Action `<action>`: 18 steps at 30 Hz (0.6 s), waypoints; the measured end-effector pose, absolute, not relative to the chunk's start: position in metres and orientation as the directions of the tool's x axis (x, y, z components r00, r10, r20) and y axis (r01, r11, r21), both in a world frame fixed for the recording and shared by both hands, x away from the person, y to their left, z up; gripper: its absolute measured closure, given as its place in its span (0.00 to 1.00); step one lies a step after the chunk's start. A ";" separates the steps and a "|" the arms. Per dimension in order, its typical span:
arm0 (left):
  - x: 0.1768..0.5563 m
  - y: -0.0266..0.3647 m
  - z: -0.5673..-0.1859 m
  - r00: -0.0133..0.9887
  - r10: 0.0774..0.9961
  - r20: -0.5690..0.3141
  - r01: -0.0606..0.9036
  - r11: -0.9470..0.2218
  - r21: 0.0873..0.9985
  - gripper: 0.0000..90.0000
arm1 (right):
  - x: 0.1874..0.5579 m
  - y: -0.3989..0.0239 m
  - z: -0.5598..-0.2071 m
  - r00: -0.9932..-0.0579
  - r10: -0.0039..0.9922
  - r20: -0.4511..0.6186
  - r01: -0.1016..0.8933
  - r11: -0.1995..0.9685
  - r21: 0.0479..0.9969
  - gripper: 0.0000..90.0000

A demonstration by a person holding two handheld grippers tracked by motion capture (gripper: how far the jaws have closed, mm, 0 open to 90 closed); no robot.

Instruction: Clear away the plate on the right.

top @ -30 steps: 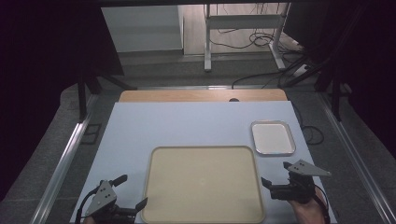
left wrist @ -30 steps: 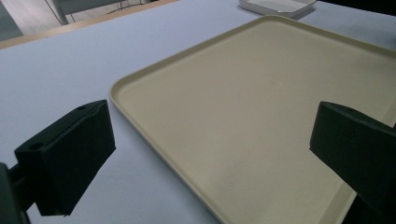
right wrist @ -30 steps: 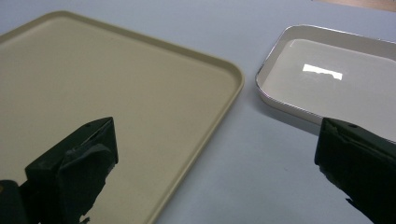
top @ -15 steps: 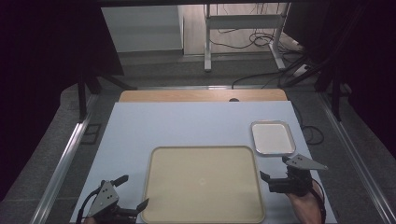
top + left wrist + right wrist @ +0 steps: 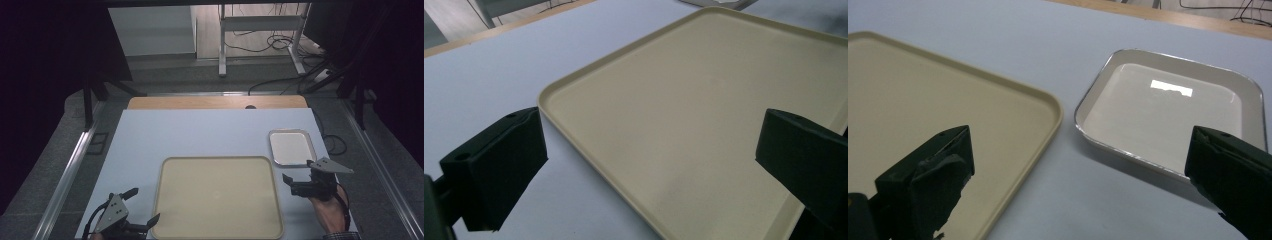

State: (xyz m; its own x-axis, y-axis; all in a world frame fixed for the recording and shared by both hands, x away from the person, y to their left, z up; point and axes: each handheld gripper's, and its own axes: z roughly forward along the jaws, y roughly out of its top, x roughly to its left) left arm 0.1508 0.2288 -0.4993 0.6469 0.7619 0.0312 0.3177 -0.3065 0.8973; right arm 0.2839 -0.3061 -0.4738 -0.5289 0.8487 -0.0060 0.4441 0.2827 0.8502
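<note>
Large beige plastic tray (image 5: 217, 197) w/ rounded corners lies flat at near-centre of pale blue table (image 5: 200, 135). Small white metal-rimmed tray (image 5: 291, 147) sits just beyond its far right corner, apart. Left gripper (image 5: 142, 210) at tray's near left corner, jaws wide apart, empty. Right gripper (image 5: 295, 182) beside right edge, near small tray, jaws spread, holding nothing.

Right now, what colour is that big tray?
Beige: the big tray shows best in the left gripper view.

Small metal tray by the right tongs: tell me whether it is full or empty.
Empty. The small metal tray lies flat with a bare pale floor, just a light reflection on it; the open right tongs point at it without touching.
</note>
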 end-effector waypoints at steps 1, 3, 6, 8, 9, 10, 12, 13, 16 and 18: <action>0.151 0.229 -0.499 0.647 0.762 0.032 0.318 -0.307 0.897 0.00 | 0.285 -0.306 -0.474 -0.527 0.850 -0.015 0.440 0.288 0.851 0.00; 0.151 0.229 -0.499 0.648 0.761 0.033 0.317 -0.308 0.897 0.00 | 0.289 -0.308 -0.474 -0.523 0.852 -0.024 0.433 0.290 0.854 0.00; 0.151 0.229 -0.499 0.648 0.761 0.032 0.318 -0.308 0.897 0.00 | 0.293 -0.310 -0.474 -0.513 0.858 -0.033 0.431 0.291 0.854 0.00; 0.151 0.229 -0.499 0.647 0.762 0.031 0.318 -0.306 0.897 0.00 | 0.297 -0.313 -0.475 -0.502 0.865 -0.027 0.435 0.279 0.856 0.00; 0.151 0.229 -0.499 0.647 0.762 0.032 0.317 -0.307 0.897 0.00 | 0.300 -0.315 -0.475 -0.494 0.869 -0.024 0.437 0.272 0.857 0.00; 0.151 0.229 -0.499 0.647 0.762 0.032 0.317 -0.307 0.897 0.00 | 0.300 -0.315 -0.475 -0.494 0.869 -0.024 0.437 0.272 0.857 0.00; 0.151 0.229 -0.499 0.647 0.762 0.033 0.317 -0.308 0.897 0.00 | 0.304 -0.319 -0.475 -0.491 0.871 -0.003 0.444 0.254 0.859 0.00; 0.151 0.229 -0.499 0.647 0.762 0.033 0.317 -0.307 0.897 0.00 | 0.307 -0.321 -0.476 -0.490 0.872 0.007 0.446 0.244 0.861 0.00; 0.151 0.229 -0.499 0.646 0.762 0.031 0.317 -0.306 0.898 0.00 | 0.310 -0.324 -0.476 -0.484 0.875 0.008 0.449 0.241 0.860 0.00; 0.151 0.229 -0.499 0.646 0.762 0.031 0.317 -0.306 0.898 0.00 | 0.313 -0.325 -0.476 -0.478 0.878 0.010 0.454 0.238 0.859 0.00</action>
